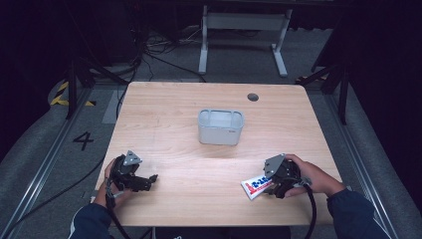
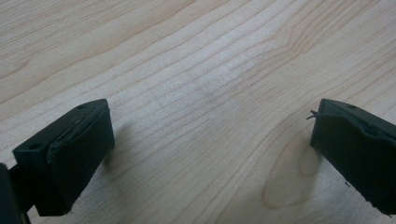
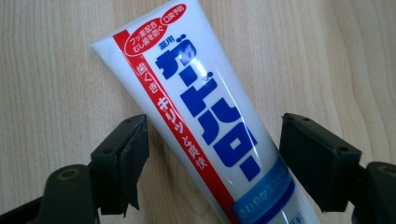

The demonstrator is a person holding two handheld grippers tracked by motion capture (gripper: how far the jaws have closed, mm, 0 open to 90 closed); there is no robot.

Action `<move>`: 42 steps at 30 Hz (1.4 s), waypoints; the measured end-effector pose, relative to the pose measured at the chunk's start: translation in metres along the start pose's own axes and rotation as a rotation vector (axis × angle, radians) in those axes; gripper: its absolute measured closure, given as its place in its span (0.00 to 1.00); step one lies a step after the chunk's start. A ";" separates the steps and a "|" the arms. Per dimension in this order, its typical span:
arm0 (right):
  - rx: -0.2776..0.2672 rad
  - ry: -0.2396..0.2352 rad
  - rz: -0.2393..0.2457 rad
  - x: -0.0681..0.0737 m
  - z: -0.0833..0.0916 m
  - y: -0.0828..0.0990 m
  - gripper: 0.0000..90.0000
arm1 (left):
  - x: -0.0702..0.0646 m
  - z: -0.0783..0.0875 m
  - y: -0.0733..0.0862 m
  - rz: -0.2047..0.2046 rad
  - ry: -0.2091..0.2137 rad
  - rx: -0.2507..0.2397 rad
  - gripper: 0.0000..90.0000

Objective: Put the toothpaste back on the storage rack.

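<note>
Toothpaste tube (image 3: 205, 121), white with a red stripe and blue lettering, lies flat on the wooden table (image 1: 199, 199) near the front edge, on the person's right side. In the high view the tube (image 1: 256, 187) sits just left of the right gripper (image 1: 275, 185), angled so its flat crimped end points away from the gripper. In the right gripper view the tube runs between the two black jaws, which stand wide apart on either side of it; the jaws are spread and not pressing the tube, with a strip of bare wood showing between each pad and the tube. The right hand (image 1: 311, 177) holds that gripper low over the table, a dark sleeve (image 1: 353, 214) behind it.

At the front left, the left hand (image 1: 110, 184) holds the left gripper (image 1: 149, 180) close to the tabletop, well apart from the tube. In the left gripper view its jaws are also wide apart, with only wood grain between them.

Farther back, near the middle of the table, stands a small grey bin (image 1: 221, 126) with rounded corners, upright, well apart from both grippers. Beyond it, near the far edge, is a dark round hole (image 1: 253, 96) in the tabletop. Past the table, a white desk frame (image 1: 244, 30) and cables (image 1: 149, 55) lie on the grey floor.
</note>
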State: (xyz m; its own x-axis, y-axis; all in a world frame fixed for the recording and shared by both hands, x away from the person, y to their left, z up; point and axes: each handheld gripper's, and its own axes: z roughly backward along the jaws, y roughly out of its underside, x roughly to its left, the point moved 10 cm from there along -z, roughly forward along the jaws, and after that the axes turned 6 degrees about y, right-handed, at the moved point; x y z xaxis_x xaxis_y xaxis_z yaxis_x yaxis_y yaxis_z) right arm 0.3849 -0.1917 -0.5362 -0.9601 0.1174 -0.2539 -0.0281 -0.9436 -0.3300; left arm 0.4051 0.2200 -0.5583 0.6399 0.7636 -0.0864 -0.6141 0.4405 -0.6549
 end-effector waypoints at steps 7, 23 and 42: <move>0.023 -0.034 0.028 0.004 -0.008 -0.008 0.29 | 0.000 0.000 0.000 0.001 0.000 0.000 0.00; 0.042 -0.102 0.030 0.010 -0.012 -0.021 0.31 | -0.002 -0.001 -0.001 -0.012 0.007 0.001 0.00; 0.065 -0.135 -0.007 0.006 -0.013 -0.024 0.47 | -0.004 -0.001 0.000 -0.026 0.019 0.010 0.00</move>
State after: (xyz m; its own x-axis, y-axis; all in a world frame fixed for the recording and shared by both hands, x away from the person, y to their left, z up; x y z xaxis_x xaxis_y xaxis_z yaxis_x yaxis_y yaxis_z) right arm 0.3830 -0.1641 -0.5416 -0.9883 0.0853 -0.1262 -0.0484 -0.9615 -0.2704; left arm 0.4032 0.2164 -0.5582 0.6640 0.7430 -0.0841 -0.6021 0.4647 -0.6492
